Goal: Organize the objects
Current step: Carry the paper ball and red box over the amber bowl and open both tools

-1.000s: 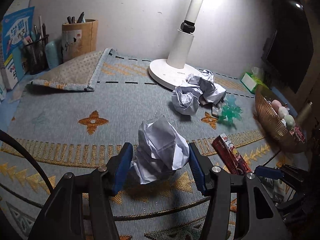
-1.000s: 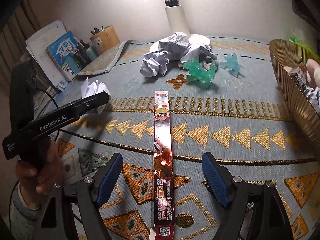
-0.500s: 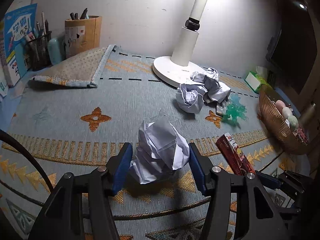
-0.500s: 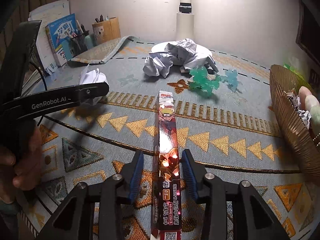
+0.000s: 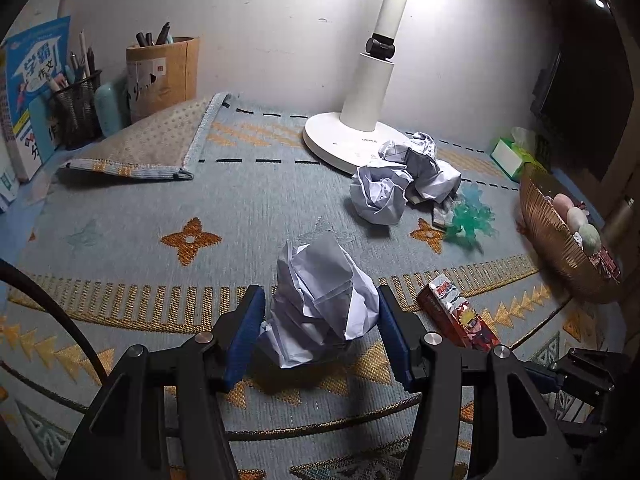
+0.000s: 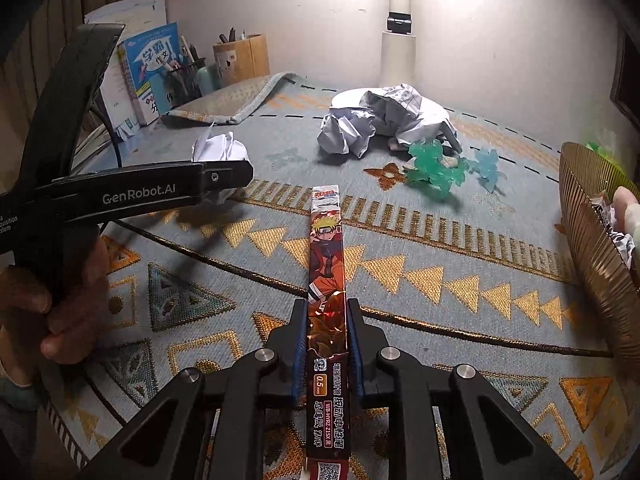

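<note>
My left gripper (image 5: 322,322) is shut on a crumpled white paper ball (image 5: 324,300), held just above the patterned mat (image 5: 120,216); the ball also shows in the right wrist view (image 6: 218,152) behind the left gripper's arm. My right gripper (image 6: 326,340) is shut on a long red Naruto pen box (image 6: 328,280) that points away from me, low over the mat. The box also shows in the left wrist view (image 5: 456,316). More crumpled paper (image 6: 384,120) and teal plastic figures (image 6: 436,168) lie by the lamp base.
A white desk lamp (image 5: 360,120) stands at the back. A gold wire bowl (image 6: 592,240) with items sits at the right. Pen holders (image 5: 160,76) and books (image 5: 32,92) line the back left. The mat's corner (image 5: 160,144) is folded over.
My right gripper closed from wide open onto the red pen box and lifted its near end. My left gripper kept hold of the paper ball and shifted slightly.
</note>
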